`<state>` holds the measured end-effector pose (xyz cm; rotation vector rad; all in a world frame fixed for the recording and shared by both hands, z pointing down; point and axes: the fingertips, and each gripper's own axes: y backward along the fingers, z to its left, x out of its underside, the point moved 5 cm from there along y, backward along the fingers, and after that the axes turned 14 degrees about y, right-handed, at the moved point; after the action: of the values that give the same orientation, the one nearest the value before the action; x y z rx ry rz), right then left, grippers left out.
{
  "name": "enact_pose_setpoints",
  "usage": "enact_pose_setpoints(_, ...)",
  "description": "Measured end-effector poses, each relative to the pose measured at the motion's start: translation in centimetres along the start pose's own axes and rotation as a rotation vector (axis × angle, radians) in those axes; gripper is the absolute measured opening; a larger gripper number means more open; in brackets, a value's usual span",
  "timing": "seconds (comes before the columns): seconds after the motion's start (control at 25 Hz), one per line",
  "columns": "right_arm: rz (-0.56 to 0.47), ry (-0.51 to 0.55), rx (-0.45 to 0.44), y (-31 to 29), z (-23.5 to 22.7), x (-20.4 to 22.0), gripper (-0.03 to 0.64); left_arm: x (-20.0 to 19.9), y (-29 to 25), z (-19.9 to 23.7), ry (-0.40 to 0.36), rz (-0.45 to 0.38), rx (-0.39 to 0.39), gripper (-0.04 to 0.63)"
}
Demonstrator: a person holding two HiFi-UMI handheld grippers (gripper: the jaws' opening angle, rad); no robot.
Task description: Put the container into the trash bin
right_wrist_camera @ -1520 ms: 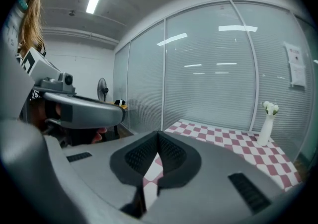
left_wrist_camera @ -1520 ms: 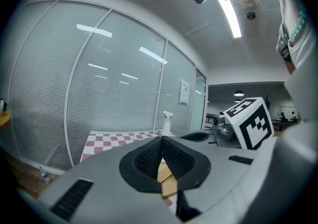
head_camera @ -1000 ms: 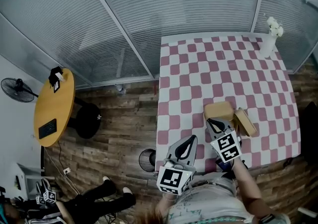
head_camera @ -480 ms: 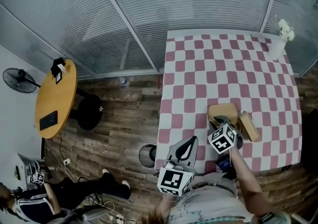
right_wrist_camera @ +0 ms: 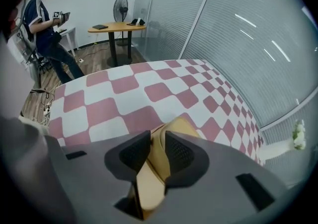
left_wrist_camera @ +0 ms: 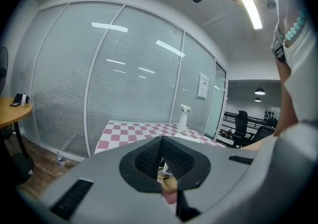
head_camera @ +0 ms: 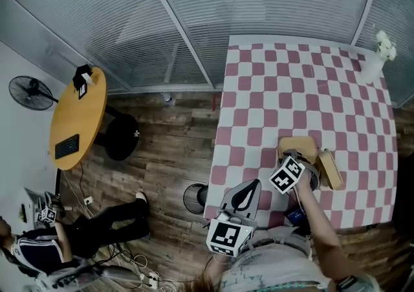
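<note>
An open tan container, its lid flapped out to the right, lies on the pink-and-white checked table near the front right. My right gripper points steeply down onto it. In the right gripper view the container's wall stands between that gripper's parted jaws, with a gap at the left pad. My left gripper hovers over the table's front edge, shut and empty; the left gripper view shows its pads meeting. The dark round trash bin stands on the floor left of the table.
A white vase with flowers stands at the table's far right corner. Glass partitions run behind. A round yellow table and a fan stand to the left. A person sits on the floor at lower left amid cables.
My right gripper has tipped downward and sunk onto the container, and its jaws have gone from shut to parted around the wall. The left gripper has stayed put.
</note>
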<state>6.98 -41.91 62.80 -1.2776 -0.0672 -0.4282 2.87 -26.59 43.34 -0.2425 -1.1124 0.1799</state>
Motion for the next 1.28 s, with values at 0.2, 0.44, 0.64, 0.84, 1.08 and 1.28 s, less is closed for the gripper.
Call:
enact_pose_setpoints(0.2, -0.007, 0.043, 0.007, 0.1, 0.2, -0.4, 0.053, 0.0, 0.2, 0.3, 0.013, -0.01, -0.014, 0.006)
enact_pose_setpoints(0.44, -0.055, 0.002, -0.008, 1.1, 0.3, 0.0, 0.044, 0.0, 0.0, 0.2, 0.007, -0.01, -0.02, 0.006)
enact_pose_setpoints(0.64, -0.097, -0.043, 0.013, 2.2, -0.3, 0.6, 0.043, 0.3, -0.4, -0.2, -0.006, -0.002, -0.012, 0.006)
enact_pose_setpoints(0.84, -0.139, -0.034, 0.033, 4.0, -0.7, 0.7, 0.043, 0.8, -0.4, -0.9, 0.019, 0.005, 0.001, 0.006)
enact_pose_setpoints(1.08, -0.223, -0.06, 0.066, 6.9, -1.2, -0.1, 0.043, 1.0, -0.4, -1.1, 0.02, 0.012, 0.001, 0.006)
enact_pose_setpoints(1.28, -0.351, -0.148, 0.073, 10.2, -1.9, -1.0, 0.044, 0.9, -0.1, -1.1, 0.016, 0.004, 0.002, 0.006)
